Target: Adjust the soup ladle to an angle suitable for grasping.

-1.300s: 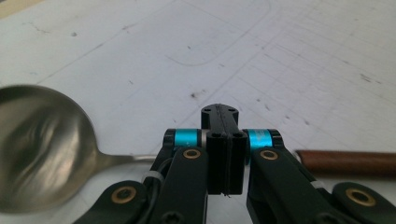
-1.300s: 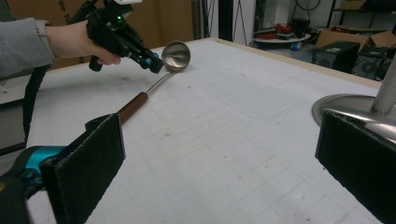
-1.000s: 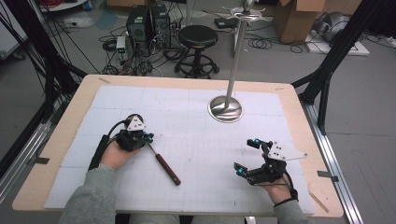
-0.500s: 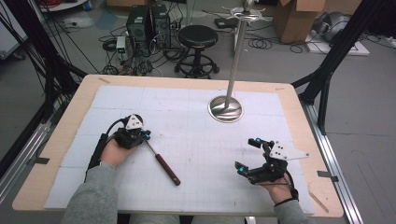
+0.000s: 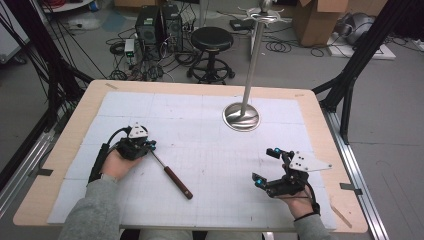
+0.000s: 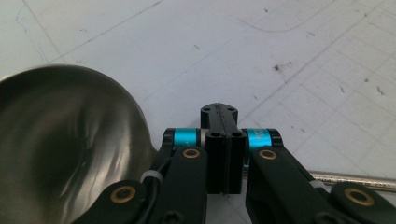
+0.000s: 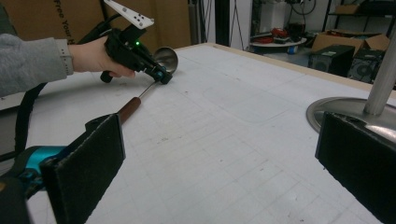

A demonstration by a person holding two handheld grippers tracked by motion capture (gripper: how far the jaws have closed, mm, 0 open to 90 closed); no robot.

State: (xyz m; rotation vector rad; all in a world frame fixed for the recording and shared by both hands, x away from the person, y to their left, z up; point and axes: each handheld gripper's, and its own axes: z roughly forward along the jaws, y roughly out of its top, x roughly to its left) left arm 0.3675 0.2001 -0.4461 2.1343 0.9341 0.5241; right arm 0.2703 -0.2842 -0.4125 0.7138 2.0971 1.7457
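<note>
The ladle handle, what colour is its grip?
Reddish brown grip, clearest in the high view.

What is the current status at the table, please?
Left tool shut on ladle shaft, bowl on mat. Right tool open, idle. Stand far off, nothing in the way.

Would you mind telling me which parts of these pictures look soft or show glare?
Left gripper view: the ladle bowl close to the lens is blurred, with dull reflections. Right gripper view: the near jaw pads are out of focus. High view: the stand's base shows bright glare.
</note>
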